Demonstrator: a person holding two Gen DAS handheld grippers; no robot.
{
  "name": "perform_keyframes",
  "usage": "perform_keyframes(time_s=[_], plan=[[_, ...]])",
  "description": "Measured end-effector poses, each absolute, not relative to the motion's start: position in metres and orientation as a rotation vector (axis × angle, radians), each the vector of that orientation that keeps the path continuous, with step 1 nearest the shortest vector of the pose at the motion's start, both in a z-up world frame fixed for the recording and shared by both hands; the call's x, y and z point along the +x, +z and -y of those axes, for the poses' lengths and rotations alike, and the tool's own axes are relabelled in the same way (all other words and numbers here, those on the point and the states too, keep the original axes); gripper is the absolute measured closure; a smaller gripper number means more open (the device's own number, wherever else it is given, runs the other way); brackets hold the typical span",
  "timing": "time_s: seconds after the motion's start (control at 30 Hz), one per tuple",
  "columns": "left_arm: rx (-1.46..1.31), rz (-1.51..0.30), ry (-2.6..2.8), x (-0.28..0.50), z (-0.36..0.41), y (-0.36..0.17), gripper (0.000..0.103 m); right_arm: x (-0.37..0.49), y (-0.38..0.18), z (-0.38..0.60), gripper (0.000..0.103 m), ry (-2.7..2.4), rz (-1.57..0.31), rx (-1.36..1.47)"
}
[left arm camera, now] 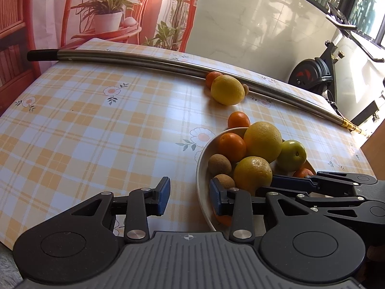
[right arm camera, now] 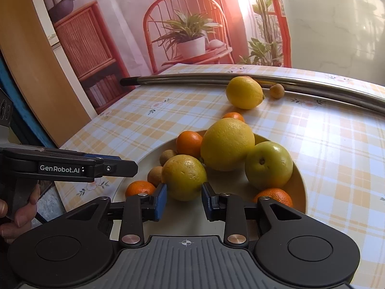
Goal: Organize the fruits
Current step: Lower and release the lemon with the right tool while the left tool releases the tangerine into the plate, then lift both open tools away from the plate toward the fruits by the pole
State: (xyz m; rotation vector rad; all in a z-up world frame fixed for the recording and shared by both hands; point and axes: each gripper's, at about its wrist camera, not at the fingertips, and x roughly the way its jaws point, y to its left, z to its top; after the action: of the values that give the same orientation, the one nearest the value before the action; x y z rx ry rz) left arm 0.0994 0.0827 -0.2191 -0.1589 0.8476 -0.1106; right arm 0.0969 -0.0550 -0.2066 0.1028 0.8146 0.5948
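While the right gripper (right arm camera: 184,198) sat with tongs apart around a yellow-green orange (right arm camera: 184,177) in the bowl (right arm camera: 299,187), seemingly setting it down, the left gripper (left arm camera: 190,196) waited, tongs apart and empty; a lemon (right arm camera: 244,92) lay at twelve o'clock against the metal pole (right arm camera: 312,88).

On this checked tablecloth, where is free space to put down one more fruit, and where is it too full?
Free: the wide checked tablecloth left of the white bowl, between the long metal pole and the left gripper. Crowded: the bowl itself, piled with fruit, and the patch by the pole around the loose yellow lemon. The right gripper occupies the bowl's near side.
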Motion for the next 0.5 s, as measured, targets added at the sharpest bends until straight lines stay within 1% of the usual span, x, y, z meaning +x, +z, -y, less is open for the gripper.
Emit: perform_keyframes(time_s=[0.5], plan=[[-0.154,-0.848,-0.112,0.0983,-0.0811,-0.2200,0.065,0.1044,-0.2089,0.0493,0.074,0.605,-0.808,0.114]])
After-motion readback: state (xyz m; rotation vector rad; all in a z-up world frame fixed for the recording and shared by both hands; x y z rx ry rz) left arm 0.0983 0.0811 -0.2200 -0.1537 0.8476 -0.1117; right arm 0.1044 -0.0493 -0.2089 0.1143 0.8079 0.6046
